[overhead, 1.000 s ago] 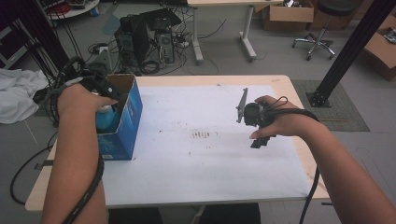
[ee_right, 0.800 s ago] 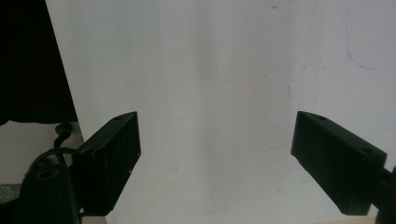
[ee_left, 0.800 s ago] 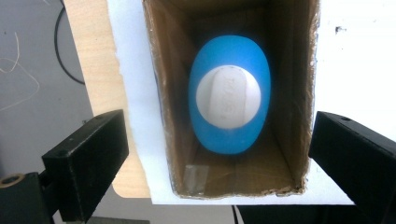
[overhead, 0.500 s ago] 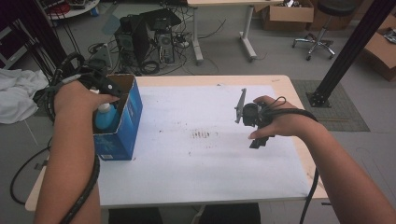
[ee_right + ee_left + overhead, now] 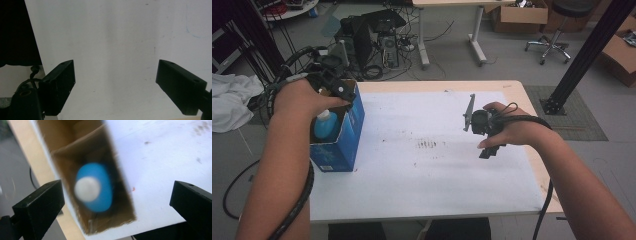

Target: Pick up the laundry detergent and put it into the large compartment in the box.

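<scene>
Now, in the high view, the left gripper (image 5: 333, 80) sits over the far end of the open blue box (image 5: 343, 131), which stands at the left edge of the white table (image 5: 437, 175); a moment earlier it hung over the near half, covering the blue bottle (image 5: 325, 125), so the bottle with its pale cap shows again inside the box, apparently untouched. That shift reads as the hand lining up over the opening, not as a grasp made. The right gripper (image 5: 484, 127) hovers above the bare table surface right of centre, well apart from the box, much where it was before, idle for the present. In the left gripper view, the camera looks straight down into the brown cardboard interior of the box (image 5: 100, 150); the bottle (image 5: 95, 187) stands upright, blurred, its white cap facing the lens, between the two black jaws, which are spread wide and touch nothing. The bottle lies nearer the left jaw than the right, so a descent would probably want a small correction first. In the right gripper view, the jaws stand wide apart over the plain white surface (image 5: 115, 37), with nothing between them.
</scene>
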The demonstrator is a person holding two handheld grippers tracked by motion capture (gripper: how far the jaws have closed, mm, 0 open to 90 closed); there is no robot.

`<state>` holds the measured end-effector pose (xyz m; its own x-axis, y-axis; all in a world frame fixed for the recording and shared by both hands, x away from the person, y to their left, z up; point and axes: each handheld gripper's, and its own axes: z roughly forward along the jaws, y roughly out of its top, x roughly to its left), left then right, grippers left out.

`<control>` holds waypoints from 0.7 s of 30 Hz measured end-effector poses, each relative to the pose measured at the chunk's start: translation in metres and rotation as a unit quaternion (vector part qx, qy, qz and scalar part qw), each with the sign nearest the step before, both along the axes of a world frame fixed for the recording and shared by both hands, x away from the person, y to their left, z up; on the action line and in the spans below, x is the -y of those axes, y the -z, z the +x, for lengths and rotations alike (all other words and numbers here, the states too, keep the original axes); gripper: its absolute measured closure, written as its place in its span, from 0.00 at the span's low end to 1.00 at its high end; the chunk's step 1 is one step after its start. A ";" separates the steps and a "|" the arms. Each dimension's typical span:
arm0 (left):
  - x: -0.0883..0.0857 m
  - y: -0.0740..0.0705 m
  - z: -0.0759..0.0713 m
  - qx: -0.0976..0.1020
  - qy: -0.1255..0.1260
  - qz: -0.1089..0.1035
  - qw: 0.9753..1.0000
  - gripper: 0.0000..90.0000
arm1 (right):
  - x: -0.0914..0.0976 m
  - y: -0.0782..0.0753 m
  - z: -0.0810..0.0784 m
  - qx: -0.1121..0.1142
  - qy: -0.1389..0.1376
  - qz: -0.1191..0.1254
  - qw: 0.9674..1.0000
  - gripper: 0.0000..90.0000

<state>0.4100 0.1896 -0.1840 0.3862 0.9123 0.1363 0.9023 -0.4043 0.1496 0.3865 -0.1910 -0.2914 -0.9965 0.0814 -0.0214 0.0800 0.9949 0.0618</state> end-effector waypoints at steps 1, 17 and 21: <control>0.004 -0.001 -0.001 -0.001 0.015 -0.001 1.000 0.00 | 0.000 0.000 0.000 0.001 0.000 0.001 1.000 0.18; 0.077 -0.013 -0.027 -0.008 0.304 -0.053 0.951 0.00 | -0.006 -0.008 0.006 -0.007 -0.006 -0.003 1.000 0.18; 0.090 -0.007 -0.036 -0.028 0.380 -0.051 0.923 0.00 | -0.006 -0.009 0.007 -0.009 -0.005 -0.006 1.000 0.18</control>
<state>0.3738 0.0992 -0.1766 0.9242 0.3811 0.0252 0.3704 -0.9104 0.1845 0.3940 -0.1845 -0.2821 -0.9975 0.0711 -0.0047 0.0708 0.9963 0.0480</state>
